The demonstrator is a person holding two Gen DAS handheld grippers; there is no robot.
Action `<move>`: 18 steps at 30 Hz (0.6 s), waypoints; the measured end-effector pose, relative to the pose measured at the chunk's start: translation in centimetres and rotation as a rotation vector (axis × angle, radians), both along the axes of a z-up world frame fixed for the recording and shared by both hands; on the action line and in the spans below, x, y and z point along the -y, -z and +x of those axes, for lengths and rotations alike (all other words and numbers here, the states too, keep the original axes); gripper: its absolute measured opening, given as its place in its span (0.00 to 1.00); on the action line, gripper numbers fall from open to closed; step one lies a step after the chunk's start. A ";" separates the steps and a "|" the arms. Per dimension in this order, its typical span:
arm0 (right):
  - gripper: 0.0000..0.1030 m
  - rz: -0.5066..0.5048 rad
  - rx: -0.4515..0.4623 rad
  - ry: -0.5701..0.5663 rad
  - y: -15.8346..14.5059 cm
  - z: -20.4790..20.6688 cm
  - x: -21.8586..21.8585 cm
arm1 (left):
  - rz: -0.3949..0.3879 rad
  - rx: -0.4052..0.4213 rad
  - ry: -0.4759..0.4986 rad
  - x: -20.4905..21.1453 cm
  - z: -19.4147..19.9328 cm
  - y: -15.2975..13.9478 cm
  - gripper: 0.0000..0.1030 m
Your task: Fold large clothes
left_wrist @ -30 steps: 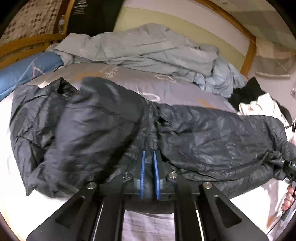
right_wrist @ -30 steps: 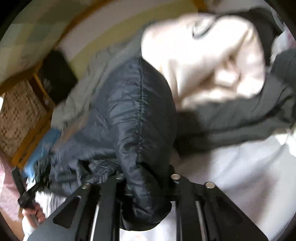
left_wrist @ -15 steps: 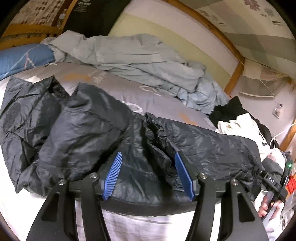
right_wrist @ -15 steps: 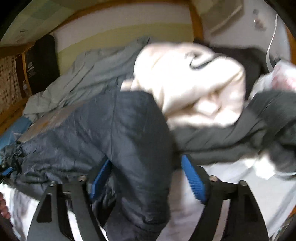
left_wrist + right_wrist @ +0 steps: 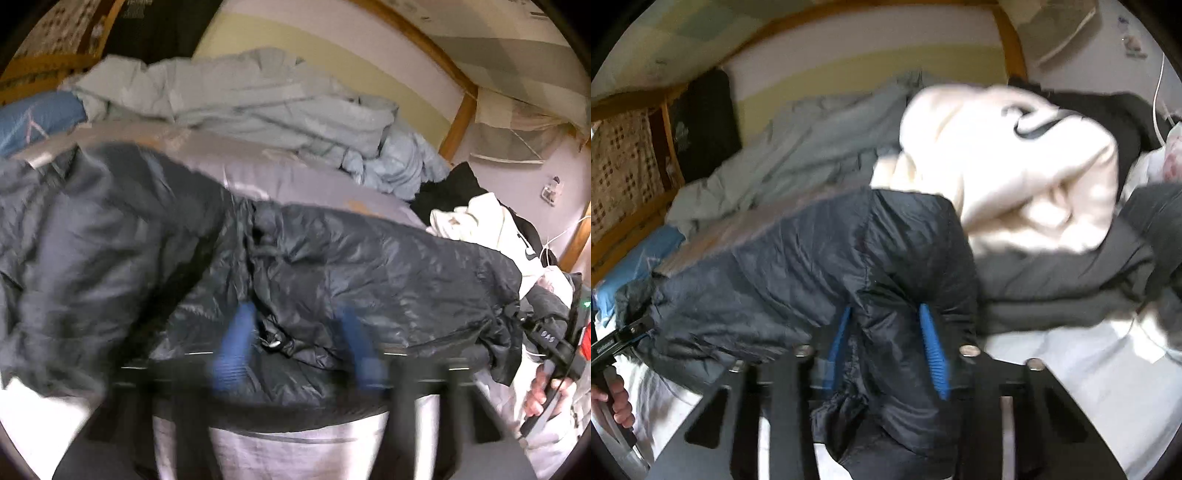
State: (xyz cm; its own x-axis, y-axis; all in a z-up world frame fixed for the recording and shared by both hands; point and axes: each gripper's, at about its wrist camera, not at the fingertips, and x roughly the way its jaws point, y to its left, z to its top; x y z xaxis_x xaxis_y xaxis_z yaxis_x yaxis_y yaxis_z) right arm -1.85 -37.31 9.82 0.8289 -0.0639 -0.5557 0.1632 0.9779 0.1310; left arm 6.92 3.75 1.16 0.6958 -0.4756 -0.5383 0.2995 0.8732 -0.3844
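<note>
Legibly, only a black swoosh logo shows — printed on the cream hooded sweatshirt (image 5: 1004, 162) heaped at the far right of the bed. Lengthwise, the dark navy quilted puffer jacket (image 5: 332, 280) runs left to right across the white-sheeted mattress (image 5: 1071, 369), its shiny shell creased and stitched in channels. Both tools stand spread: the left gripper (image 5: 295, 347), blurred, hovers over the jacket's near edge, while the right gripper (image 5: 886, 347) straddles a bunched fold of the jacket's right end — pads not closed on it. Behind lies a rumpled pale grey-blue duvet (image 5: 266, 103).
</note>
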 end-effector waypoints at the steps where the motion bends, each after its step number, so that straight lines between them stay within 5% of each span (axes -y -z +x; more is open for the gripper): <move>1: 0.37 -0.001 -0.017 -0.015 0.5 0.4 -0.2 | 0.006 -0.008 -0.001 0.0 0.2 0.2 0.15; 8: 0.36 0.048 0.009 -0.079 0.6 1.4 -0.9 | 0.151 0.149 -0.235 -2.3 -2.4 -3.0 0.10; 15: 0.34 0.017 -0.052 -0.079 1.9 4.0 -1.8 | 0.352 -0.023 -0.308 -2.5 -0.6 -0.1 0.10; 18: 0.32 -0.053 -0.090 -0.067 3.2 5.1 -2.7 | 0.420 -0.027 -0.303 -1.7 -0.1 1.0 0.10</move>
State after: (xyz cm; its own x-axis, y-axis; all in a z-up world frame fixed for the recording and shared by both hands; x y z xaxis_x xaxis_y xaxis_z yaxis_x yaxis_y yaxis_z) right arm 3.23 -34.61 6.60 0.7790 -0.0414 -0.6257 0.1062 0.9921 0.0667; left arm 6.84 5.45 0.21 0.7518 0.0064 -0.6594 0.0037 0.9999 0.0139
